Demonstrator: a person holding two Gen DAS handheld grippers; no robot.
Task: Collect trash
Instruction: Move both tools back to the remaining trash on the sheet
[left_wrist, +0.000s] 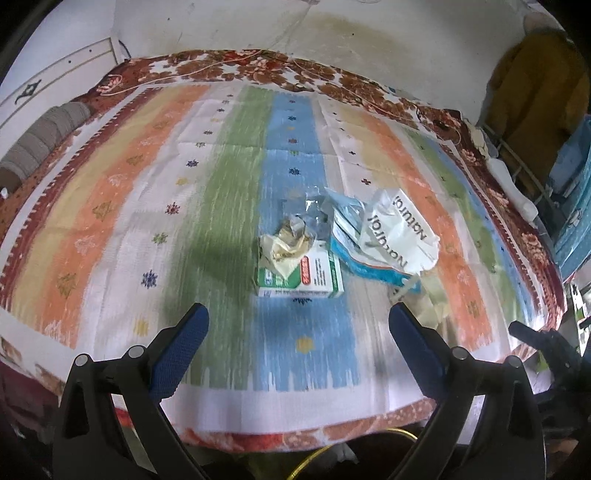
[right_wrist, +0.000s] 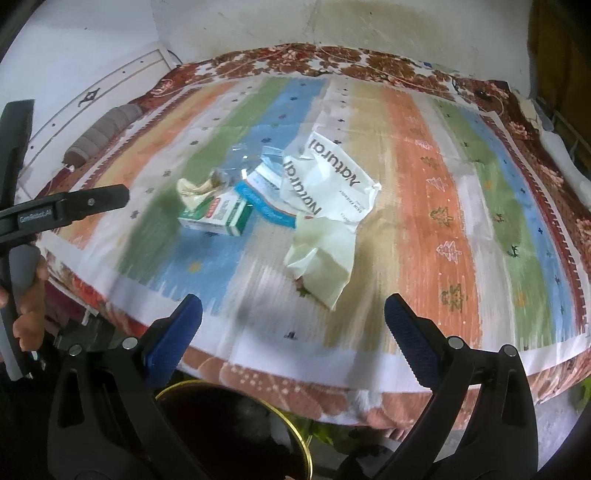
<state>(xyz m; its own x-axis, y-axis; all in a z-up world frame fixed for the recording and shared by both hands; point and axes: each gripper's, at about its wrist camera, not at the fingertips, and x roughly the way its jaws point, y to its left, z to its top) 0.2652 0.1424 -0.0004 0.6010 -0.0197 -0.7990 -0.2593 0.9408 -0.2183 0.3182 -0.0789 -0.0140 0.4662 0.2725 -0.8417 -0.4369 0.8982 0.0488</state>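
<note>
A heap of trash lies mid-bed on the striped cloth. It holds a green-and-white carton, a crumpled cream wrapper, clear plastic, a blue-and-white packet, a white "Natural" bag and a pale green bag. My left gripper hangs open just short of the carton. My right gripper is open, close to the pale green bag. A dark bin with a gold rim sits below the bed edge.
The bed is covered by a striped cloth over a brown floral blanket. A grey bolster lies at the left edge. Shelves with blue items stand on the right. A hand holds the other gripper tool at the left.
</note>
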